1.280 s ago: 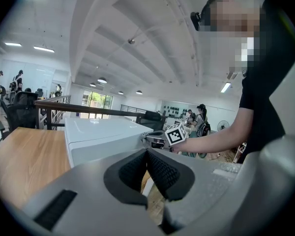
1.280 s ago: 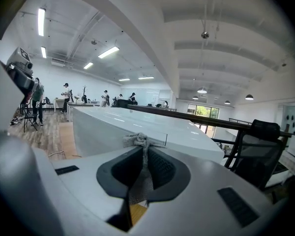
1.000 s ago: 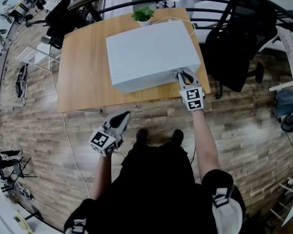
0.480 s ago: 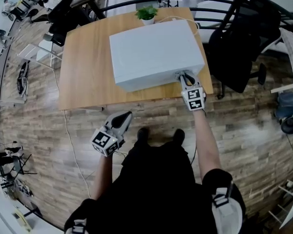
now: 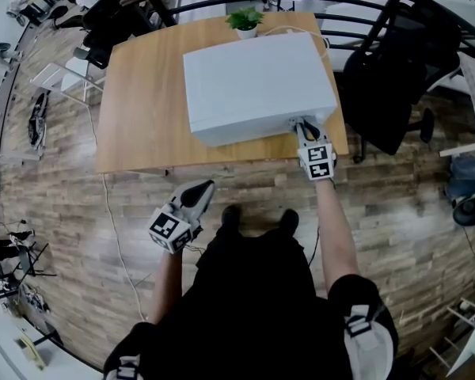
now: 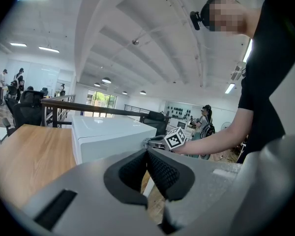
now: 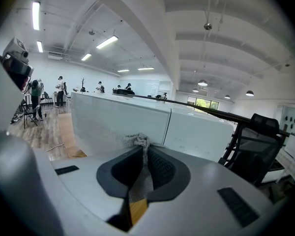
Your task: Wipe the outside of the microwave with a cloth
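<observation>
- The wooden desk (image 5: 134,109) carries everything; its left half lies bare, and the white microwave (image 5: 253,81) sits on its right half, the front face turned toward the person.
- The microwave is a stiff, boxy thing with smooth flat panels. It looks heavy enough to stay put under light wiping, though a hard sideways push might slide it on the wood. Its door appears closed, so what it holds, if anything, cannot be seen.
- A small pot with a green plant (image 5: 246,20) stands just behind the microwave at the desk's far edge. It is the only open container in sight, and it looks light and easy to tip if the wiping reaches the back.
- The right claw (image 5: 301,123) is at the near face of the microwave, toward its right end, and is clamped shut on the cloth.
- The left claw (image 5: 199,190) hangs off the desk, well apart from the microwave, above the floor; its pads meet with nothing between them.
- The cloth (image 7: 139,144) is a thin, soft mesh, bunched at the claw tips and apparently pressed against the white front panel. It is limp and light, so a pinch deep in the fold, as here, seems the sound hold; a shallow one could slip out under rubbing.
</observation>
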`<state>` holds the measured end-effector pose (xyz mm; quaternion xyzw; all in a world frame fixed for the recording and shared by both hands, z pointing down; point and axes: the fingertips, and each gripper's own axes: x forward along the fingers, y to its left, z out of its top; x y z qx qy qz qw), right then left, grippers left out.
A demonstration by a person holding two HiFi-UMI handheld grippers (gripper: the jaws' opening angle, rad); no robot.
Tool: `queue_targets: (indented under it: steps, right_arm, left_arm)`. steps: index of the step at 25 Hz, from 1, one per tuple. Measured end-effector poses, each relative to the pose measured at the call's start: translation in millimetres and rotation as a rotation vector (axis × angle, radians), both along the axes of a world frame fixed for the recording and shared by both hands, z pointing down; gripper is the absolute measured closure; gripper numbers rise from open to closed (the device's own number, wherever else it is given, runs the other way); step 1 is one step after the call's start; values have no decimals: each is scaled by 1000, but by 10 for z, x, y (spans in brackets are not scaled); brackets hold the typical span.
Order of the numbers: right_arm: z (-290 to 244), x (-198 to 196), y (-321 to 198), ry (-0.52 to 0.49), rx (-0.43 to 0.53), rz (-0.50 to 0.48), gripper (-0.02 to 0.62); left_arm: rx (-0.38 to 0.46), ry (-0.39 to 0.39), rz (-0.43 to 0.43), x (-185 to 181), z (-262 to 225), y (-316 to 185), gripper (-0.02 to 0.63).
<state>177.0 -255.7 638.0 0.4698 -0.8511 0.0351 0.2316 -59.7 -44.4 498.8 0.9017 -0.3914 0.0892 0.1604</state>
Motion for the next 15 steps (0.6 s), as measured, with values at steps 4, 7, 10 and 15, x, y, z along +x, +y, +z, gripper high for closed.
queue_targets:
  steps: [4, 7, 10, 15]
  right_arm:
    - [32, -117, 20, -10, -5, -14, 568]
    - [46, -195, 53, -10, -11, -21, 568]
    - [68, -274, 76, -14, -17, -28, 568]
    - [90, -401, 88, -20, -18, -34, 568]
  left_arm:
    - [-9, 13, -15, -48, 22, 10, 603]
    - [-14, 17, -22, -83, 39, 34, 603]
    - [-18, 4, -18, -140, 70, 68, 603]
    - [-27, 9, -35, -258, 99, 82, 603]
